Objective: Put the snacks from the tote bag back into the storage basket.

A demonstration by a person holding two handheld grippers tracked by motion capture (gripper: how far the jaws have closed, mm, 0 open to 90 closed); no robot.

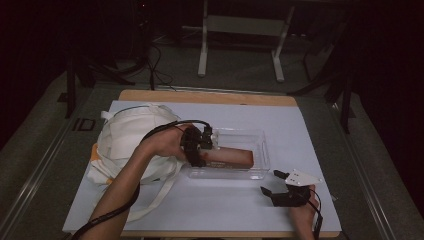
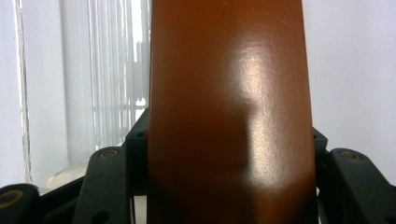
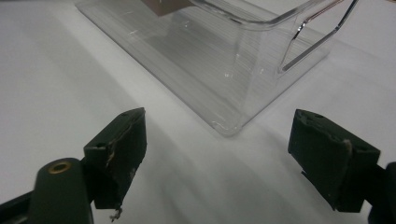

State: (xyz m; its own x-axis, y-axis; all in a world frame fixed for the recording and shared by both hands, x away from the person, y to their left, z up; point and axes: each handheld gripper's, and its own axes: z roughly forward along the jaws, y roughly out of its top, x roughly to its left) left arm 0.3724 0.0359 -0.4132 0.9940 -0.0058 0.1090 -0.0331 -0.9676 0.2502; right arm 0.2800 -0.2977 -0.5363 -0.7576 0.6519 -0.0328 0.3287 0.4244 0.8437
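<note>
A white bag (image 1: 132, 142) lies on the counter (image 1: 210, 205), just left of a clear bin (image 1: 262, 150). The bag touches the bin's left end. A person's left hand (image 1: 162, 142) reaches over the bag and holds the left hand-held gripper (image 1: 202, 150) at the bin's left end. A brown block (image 1: 230, 157) lies flat inside the bin. In the left gripper view the block (image 2: 229, 112) sits between the two black jaws, and both jaws touch its sides, so this hand-held gripper is grasping the block. The right hand-held gripper (image 1: 272, 182) rests on the counter near the bin's right front corner, apart from it. Its jaws stand wide with nothing between them, so it is released. In the right gripper view the bin's corner (image 3: 229, 126) lies just ahead of the right hand-held gripper (image 3: 217, 140).
</note>
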